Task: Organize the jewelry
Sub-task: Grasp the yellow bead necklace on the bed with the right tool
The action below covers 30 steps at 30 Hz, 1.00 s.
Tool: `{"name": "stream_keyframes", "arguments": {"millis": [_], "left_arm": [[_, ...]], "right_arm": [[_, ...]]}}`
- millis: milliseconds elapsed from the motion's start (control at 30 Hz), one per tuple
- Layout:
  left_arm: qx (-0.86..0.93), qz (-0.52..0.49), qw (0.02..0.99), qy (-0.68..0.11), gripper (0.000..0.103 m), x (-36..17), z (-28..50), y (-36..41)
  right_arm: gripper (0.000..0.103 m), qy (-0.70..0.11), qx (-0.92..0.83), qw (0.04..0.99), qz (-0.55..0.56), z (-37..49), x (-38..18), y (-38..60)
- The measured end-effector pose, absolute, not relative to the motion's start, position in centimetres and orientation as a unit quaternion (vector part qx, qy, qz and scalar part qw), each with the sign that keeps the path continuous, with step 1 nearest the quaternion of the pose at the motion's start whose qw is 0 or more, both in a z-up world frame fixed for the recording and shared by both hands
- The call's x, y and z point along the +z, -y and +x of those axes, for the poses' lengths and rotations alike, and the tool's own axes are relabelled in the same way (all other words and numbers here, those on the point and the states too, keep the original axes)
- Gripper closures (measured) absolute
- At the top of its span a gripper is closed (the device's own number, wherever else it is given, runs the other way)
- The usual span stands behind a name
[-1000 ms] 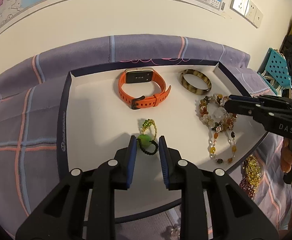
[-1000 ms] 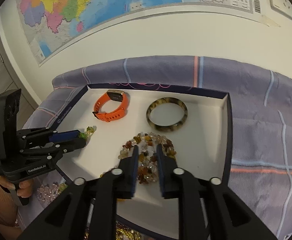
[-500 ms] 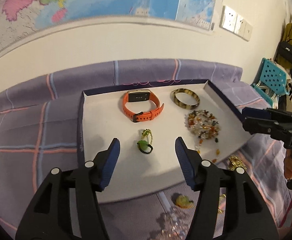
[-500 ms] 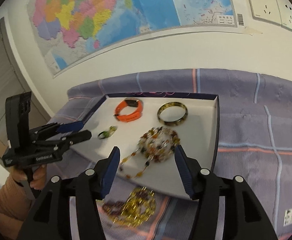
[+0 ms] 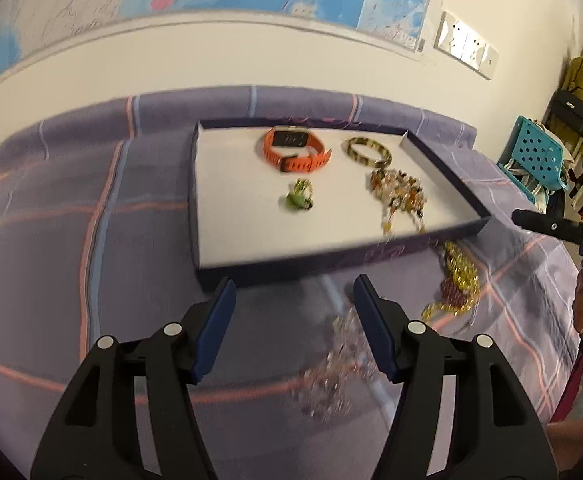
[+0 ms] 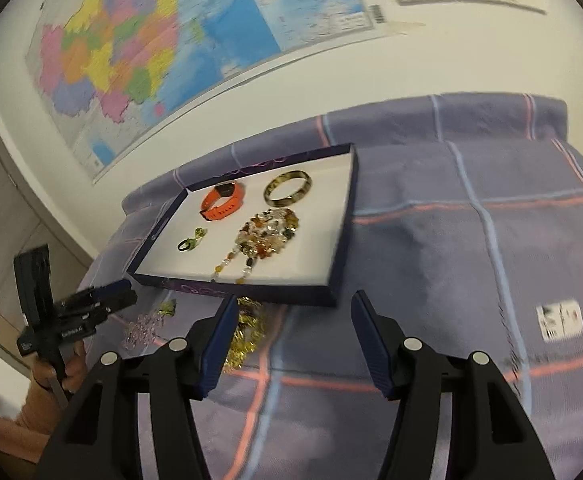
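Hovering spread and empty, the left gripper [image 5: 294,312] has the clear beads [image 5: 331,368] just below and right of its fingertips on the cloth. The gold chain [image 6: 247,332] lies by the right gripper [image 6: 293,334], also spread, before the tray [image 5: 275,268].

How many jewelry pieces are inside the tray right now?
4: orange watch far middle, brown bangle far right, green charm centre, amber bead necklace near right.

A purple checked bedspread [image 5: 51,240] carries a tray [image 5: 291,270]; gold beads [image 5: 457,276] at its 5 o'clock, perhaps crystal beads [image 5: 331,364] nearer.
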<state>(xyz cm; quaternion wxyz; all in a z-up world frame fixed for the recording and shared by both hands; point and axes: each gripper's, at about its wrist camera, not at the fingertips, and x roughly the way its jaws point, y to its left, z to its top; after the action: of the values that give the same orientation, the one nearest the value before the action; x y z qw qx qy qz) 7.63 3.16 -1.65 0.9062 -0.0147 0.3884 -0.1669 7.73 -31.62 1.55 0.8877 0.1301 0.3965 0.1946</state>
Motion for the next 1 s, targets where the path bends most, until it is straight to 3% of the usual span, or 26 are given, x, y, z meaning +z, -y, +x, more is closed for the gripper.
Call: {"name": "stream_keyframes", "arguments": {"millis": [233,300,700,733,800,867,1000], "left_arm": [[-0.163,-0.028,0.906,-0.39,0.042,-2.1,6.4,-3.8],[-0.162,-0.031,0.905,-0.392,0.042,-2.2,6.3,-3.7],[-0.165,-0.03,0.903,-0.395,0.042,-2.5,5.6,-3.3],[-0.165,-0.031,0.903,-0.395,0.042,-2.5,5.7,-3.3],[-0.166,-0.036,0.902,-0.398,0.042,-2.7,5.7,-3.3],[-0.167,-0.036,0.901,-0.4,0.042,-2.8,5.6,-3.4],[-0.17,-0.038,0.9,-0.399,0.042,-2.8,5.5,-3.4]], "right_arm": [[0.046,-0.409,0.212,0.882,0.102,7.2,0.4,28.8],[0.052,-0.416,0.214,0.879,0.087,7.3,-0.2,27.2],[0.051,-0.435,0.196,0.879,-0.012,9.0,-2.1,21.6],[0.053,-0.435,0.192,0.88,-0.019,9.0,-2.1,21.4],[0.076,-0.433,0.194,0.88,-0.026,8.8,-2.0,21.4],[0.088,-0.435,0.198,0.878,-0.018,8.7,-2.0,21.7],[0.092,-0.43,0.204,0.88,0.015,8.3,-1.5,23.1]]}}
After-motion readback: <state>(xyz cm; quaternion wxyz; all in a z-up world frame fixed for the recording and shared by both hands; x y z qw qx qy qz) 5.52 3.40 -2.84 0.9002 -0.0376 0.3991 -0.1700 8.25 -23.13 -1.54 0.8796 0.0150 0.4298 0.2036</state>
